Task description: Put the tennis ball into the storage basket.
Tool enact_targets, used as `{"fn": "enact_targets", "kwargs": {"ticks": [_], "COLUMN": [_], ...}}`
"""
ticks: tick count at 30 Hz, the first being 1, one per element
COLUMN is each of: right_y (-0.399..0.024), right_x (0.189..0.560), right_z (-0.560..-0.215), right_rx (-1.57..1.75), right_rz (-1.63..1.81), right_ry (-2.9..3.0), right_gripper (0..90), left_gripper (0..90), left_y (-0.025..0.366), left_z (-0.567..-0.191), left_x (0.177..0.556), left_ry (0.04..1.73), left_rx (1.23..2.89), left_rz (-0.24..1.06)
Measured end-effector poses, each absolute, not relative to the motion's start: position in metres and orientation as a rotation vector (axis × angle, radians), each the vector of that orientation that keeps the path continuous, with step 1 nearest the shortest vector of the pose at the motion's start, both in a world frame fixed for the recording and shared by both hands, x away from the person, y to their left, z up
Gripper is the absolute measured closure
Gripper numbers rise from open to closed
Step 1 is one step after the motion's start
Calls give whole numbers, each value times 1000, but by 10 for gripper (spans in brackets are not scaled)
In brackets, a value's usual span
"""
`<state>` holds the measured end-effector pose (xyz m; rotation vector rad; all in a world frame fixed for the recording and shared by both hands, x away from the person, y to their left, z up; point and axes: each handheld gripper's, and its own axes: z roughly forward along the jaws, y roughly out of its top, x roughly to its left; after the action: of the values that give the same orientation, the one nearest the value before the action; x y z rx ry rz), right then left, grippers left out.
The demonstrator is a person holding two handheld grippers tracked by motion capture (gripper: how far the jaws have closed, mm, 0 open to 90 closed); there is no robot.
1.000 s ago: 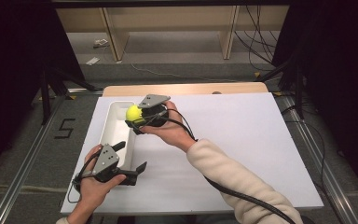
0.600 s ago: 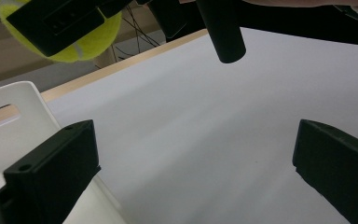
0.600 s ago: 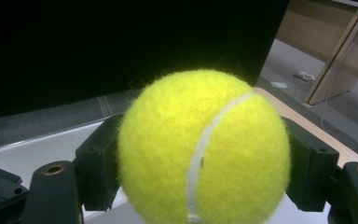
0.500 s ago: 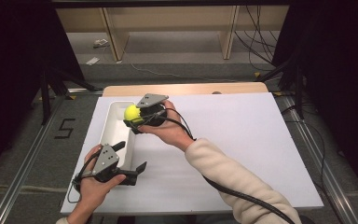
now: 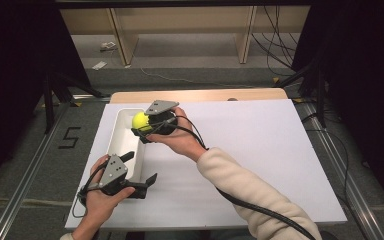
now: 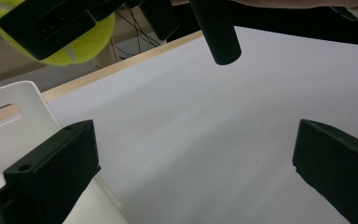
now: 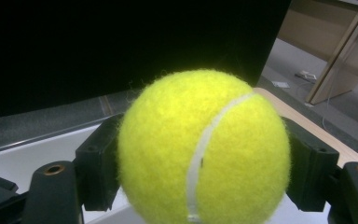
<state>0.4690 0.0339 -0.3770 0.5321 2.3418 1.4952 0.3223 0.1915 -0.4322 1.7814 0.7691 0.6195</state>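
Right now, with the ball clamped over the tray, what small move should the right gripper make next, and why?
Probably lower it a little, then open. The right gripper holds the tennis ball above the far end of the white tray, so the ball should drop inside. The left gripper stands open by the near end.

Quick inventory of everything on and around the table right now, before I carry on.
tennis ball: one, yellow-green, clamped in the right gripper above the bin's far end
bin: one, white, long, at the board's left edge
board: one, white, covering the tabletop
tabletop: one, light wood, strip showing at the far edge
wooden frame: one, pale, on the floor beyond
right gripper: one, black, jaws shut on the ball
left gripper: one, black, jaws open, straddling the bin's near right wall
sleeve: one, cream, right forearm
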Motion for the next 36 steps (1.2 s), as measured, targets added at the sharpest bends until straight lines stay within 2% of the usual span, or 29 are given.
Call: {"fn": "enact_targets", "kwargs": {"ticks": [36], "right_y": [48], "right_x": [473], "right_z": [-374], "right_rx": [511], "right_rz": [1491], "right_ry": [2354], "right_gripper": [266], "left_gripper": [0], "left_y": [191], "left_z": [-432], "left_x": [322], "left_ry": [767], "left_rx": [1781], "left_rz": [617]}}
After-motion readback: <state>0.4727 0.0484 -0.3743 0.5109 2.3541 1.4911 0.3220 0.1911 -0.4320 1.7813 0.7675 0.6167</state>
